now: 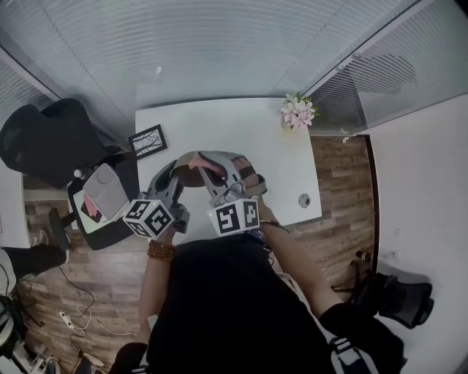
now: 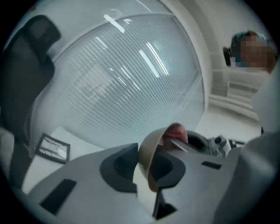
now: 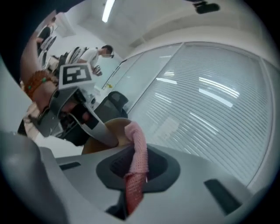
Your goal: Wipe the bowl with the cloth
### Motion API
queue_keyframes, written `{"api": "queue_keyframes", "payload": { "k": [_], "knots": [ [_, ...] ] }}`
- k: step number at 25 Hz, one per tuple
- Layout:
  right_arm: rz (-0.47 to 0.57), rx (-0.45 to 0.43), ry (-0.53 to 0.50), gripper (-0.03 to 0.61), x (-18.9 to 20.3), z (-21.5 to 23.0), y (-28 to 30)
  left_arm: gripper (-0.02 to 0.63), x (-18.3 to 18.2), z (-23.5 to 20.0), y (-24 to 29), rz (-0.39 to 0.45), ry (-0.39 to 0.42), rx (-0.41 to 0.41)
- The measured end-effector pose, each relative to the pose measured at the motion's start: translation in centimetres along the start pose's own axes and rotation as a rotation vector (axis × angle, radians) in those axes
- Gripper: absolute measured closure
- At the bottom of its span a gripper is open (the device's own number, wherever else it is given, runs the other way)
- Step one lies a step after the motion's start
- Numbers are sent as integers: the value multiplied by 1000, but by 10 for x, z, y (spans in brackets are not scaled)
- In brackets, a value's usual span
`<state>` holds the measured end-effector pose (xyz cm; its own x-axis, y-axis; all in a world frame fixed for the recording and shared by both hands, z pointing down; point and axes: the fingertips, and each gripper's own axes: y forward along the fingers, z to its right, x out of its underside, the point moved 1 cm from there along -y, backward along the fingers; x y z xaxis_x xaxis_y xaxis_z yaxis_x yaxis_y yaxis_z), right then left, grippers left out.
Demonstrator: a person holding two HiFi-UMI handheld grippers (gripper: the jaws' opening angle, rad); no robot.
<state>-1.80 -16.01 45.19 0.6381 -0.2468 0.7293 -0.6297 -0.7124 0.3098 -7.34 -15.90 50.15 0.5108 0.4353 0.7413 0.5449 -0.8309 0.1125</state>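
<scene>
A white table (image 1: 219,120) stands by big windows with gray blinds (image 1: 205,44). The floor (image 1: 336,182) is brown wood. A black chair (image 1: 47,139) sits at the left. A long light (image 3: 107,9) glows on the ceiling.

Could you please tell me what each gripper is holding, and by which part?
The left gripper holds the bowl by its rim, wall pinched between the jaws. The right gripper pinches the pink cloth partway along its bunched length.

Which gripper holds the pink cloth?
The right gripper, its jaws pinching the pink cloth; the left gripper instead grips the rim of the tan bowl.
</scene>
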Motion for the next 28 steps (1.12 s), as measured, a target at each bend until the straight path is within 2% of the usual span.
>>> {"api": "queue_keyframes", "payload": {
  "k": [3, 4, 5, 6, 7, 10, 14, 15, 16, 17, 18, 19, 21, 22, 23, 24, 25, 28],
  "knots": [
    [-51, -117, -220, 555, 16, -20, 0, 544, 22, 4, 6, -247, 449, -46],
    [-61, -139, -277, 554, 18, -26, 0, 536, 29, 6, 9, -317, 568, -59],
    [-68, -147, -314, 555, 20, -29, -1, 572, 34, 7, 11, -363, 631, -67],
    [-70, -144, -326, 554, 21, -30, -1, 574, 37, 7, 12, -377, 625, -70],
    [-65, -134, -316, 555, 20, -30, -1, 580, 35, 6, 12, -361, 560, -67],
    [-25, -71, -232, 554, 7, -21, -2, 583, 19, 5, 9, -216, 251, -48],
    [48, 48, -62, 551, -14, 3, -5, 566, -1, 3, 3, 33, -302, 52],
    [47, 61, -43, 551, -16, 5, -3, 561, -1, 0, 2, 70, -378, 56],
    [36, 61, -34, 551, -14, 4, 0, 560, 0, -3, 1, 83, -392, 44],
    [18, 48, -34, 551, -10, 1, 1, 560, 4, -5, 0, 70, -344, 20],
    [0, 26, -50, 552, -4, -2, 2, 560, 8, -6, 0, 31, -234, -9],
    [-15, -2, -87, 554, 2, -6, 1, 563, 13, -5, 2, -30, -67, -40],
    [-35, -68, -223, 554, 12, -18, -1, 547, 22, -2, 4, -186, 342, -103],
    [-41, -97, -285, 554, 15, -25, -1, 517, 26, 0, 6, -259, 508, -119],
    [-45, -114, -316, 554, 17, -29, -1, 520, 29, 3, 7, -313, 603, -118],
    [-46, -116, -316, 554, 17, -29, -1, 578, 30, 6, 9, -339, 624, -105],
    [-45, -109, -297, 554, 17, -27, -1, 584, 29, 8, 10, -339, 593, -93],
    [-22, -51, -196, 554, 12, -18, -1, 589, 17, 7, 10, -243, 418, -91]
  ]
}}
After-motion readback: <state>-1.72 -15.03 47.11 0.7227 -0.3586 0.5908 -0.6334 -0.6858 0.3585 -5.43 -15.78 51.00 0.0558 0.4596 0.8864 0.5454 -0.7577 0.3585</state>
